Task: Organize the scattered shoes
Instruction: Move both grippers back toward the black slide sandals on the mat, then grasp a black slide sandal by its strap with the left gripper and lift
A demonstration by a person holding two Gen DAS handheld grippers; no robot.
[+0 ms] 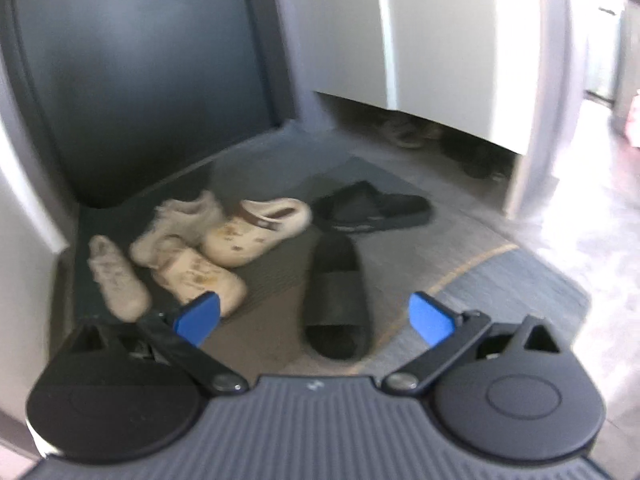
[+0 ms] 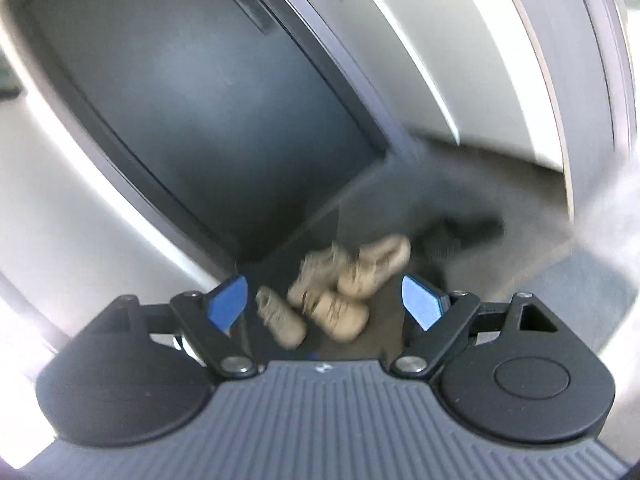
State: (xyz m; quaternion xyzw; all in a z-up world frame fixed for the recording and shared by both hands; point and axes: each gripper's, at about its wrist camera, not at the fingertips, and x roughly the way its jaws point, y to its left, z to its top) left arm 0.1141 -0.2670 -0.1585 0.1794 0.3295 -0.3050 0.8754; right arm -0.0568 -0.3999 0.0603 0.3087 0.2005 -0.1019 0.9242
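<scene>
Left wrist view: black slide (image 1: pixel 338 300) lies beside cream clogs (image 1: pixel 256 228).

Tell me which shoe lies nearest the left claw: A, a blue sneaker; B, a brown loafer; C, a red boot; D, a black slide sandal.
D: the black slide sandal lies on the floor just ahead, between the fingers of the open left claw.

**Entryway surroundings**

Dark door (image 1: pixel 152 72) is the landmark, filling the upper left. Grey floor mat (image 1: pixel 500 280) lies in front of it, with a thin tan stripe crossing. White cabinet (image 1: pixel 440 40) stands right of the door, raised off the floor; the gap beneath is dark and blurred. Bright pale floor (image 1: pixel 580 220) lies further right.
</scene>
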